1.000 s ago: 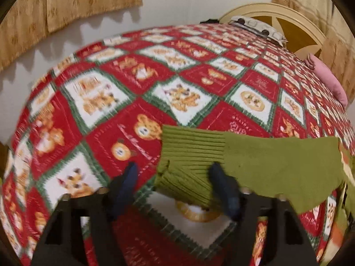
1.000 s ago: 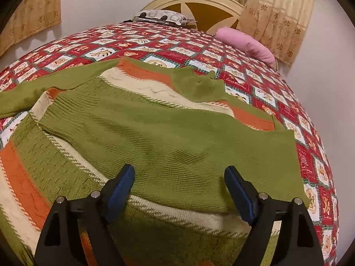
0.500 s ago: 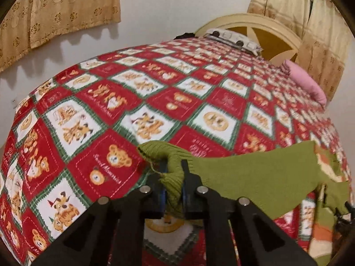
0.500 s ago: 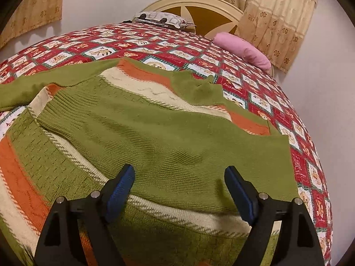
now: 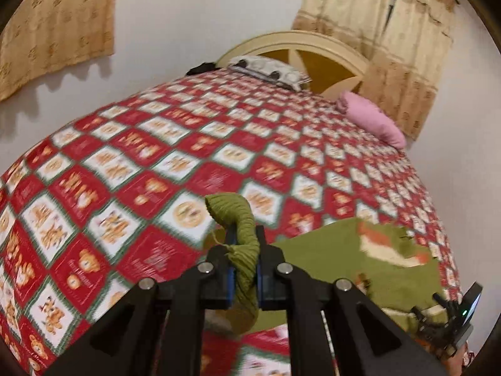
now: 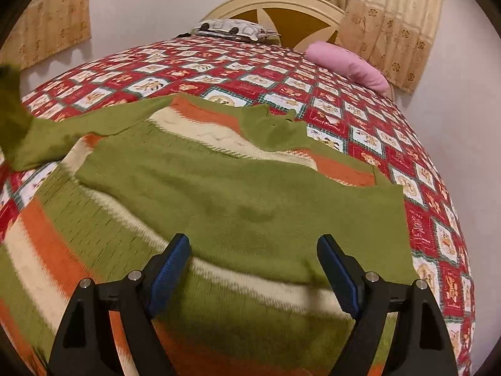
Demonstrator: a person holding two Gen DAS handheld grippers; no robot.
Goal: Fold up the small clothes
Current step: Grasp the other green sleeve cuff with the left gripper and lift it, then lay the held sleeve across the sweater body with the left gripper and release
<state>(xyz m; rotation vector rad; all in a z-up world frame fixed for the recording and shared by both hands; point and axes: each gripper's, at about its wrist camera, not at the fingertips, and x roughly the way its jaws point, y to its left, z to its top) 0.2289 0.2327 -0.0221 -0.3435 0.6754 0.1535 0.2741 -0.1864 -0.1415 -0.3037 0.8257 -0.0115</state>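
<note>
A knitted sweater [image 6: 244, 194] in olive green, crossed by orange and cream stripes, is spread over a bed. One sleeve is seen folded across the front of the body, its edge ending near the right side of the garment. The other sleeve [image 6: 78, 128] is stretched out to the left and lifted off the bed at its far end. Its ribbed cuff [image 5: 241, 228] is pinched between the blue pads of the left gripper [image 5: 244, 250], whose jaws are pressed together on the fabric; the cuff is curled over above the jaws and the sleeve hangs down beneath them. The right gripper [image 6: 253, 250] is held low over the sweater's lower front, angled downward, with its jaws spread wide apart and nothing between them. Beneath the sweater, the bed is covered by a red, white and green bedspread [image 5: 131, 169] printed with bears. Farther back, a pink pillow [image 6: 347, 62] is laid near the headboard [image 6: 291, 15], and curtains [image 6: 391, 15] are hung on the wall behind.
</note>
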